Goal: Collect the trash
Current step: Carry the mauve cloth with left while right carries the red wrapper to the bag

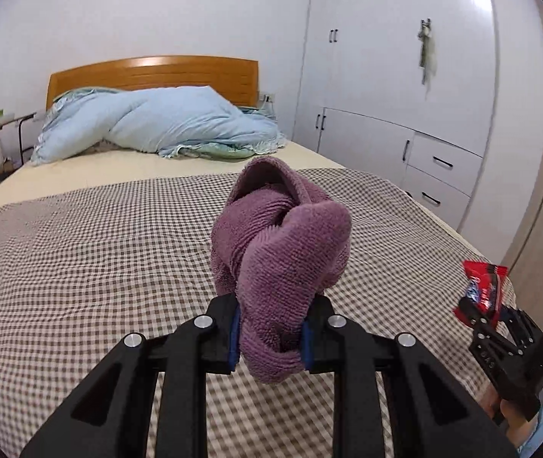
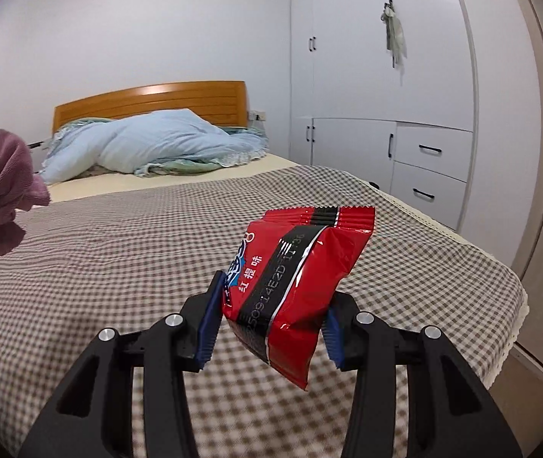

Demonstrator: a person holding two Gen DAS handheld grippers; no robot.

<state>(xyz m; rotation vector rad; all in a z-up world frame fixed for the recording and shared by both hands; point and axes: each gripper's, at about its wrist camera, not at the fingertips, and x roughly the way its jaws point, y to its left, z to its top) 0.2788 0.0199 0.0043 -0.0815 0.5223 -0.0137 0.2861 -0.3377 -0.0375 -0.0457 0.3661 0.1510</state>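
1. The red snack wrapper is the trash. It is up in the air above the checked blanket, near the foot end of the bed. It does not touch the blanket.

2. The right claw has it. The two blue pads are part way closed and press on the wrapper from both sides. The wrapper is puffy, so the pads cannot come all the way together. It sticks up and leans a bit to one side.

3. I think it is held up high like this so it can be carried off to a bin. No bin shows in either view.

4. The left claw is also above the checked blanket, to the left of the wrapper. It is closed most of the way on a purple towel. The towel is bunched in a soft lump, squeezed between the pads, and a bit hangs down below them.

5. From the left view, the right claw sits at the right edge of the blanket with the wrapper poking up from it.

6. The blanket under both claws looks bare. I guess the things were lifted off it to tidy the bed.

7. Far past the blanket, a blue quilt is heaped by the wooden headboard. White cupboards stand to the right of the blanket.
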